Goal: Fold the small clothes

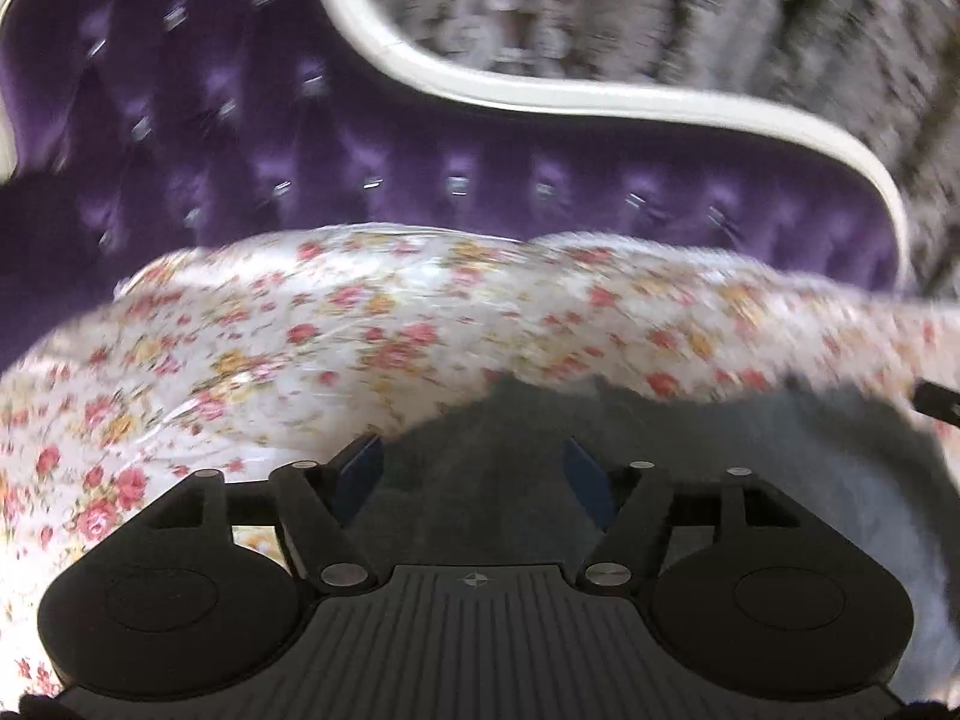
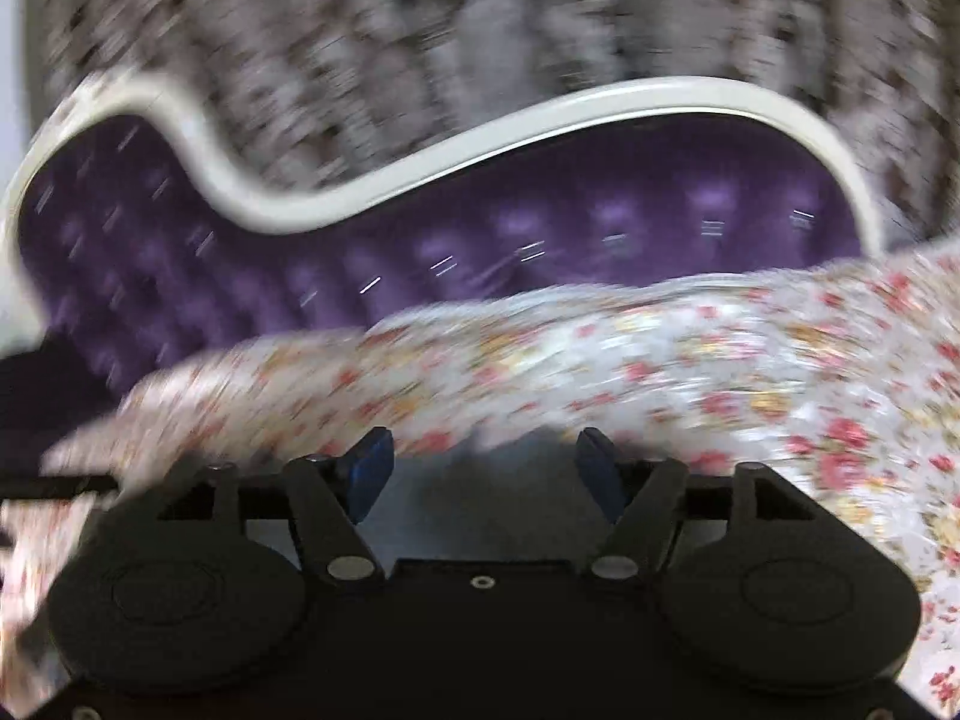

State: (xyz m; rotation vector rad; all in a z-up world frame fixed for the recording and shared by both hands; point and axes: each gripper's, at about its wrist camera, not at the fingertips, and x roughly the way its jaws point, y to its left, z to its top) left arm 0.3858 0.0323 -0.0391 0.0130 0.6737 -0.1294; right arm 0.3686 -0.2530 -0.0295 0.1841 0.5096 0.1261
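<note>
Left gripper [image 1: 474, 474] and right gripper [image 2: 483, 468], each with its jaws standing apart and nothing clamped between the blue pads; both views are motion-blurred. A small grey garment [image 1: 750, 450] lies on the floral bedsheet [image 1: 360, 324] directly below and ahead of the left gripper, its pale grey cloth also visible between the right gripper's fingers. Behind the bed rises a purple tufted headboard [image 2: 540, 240] with a white curved frame [image 1: 540, 93], backed by a patterned grey curtain [image 2: 420, 60].
</note>
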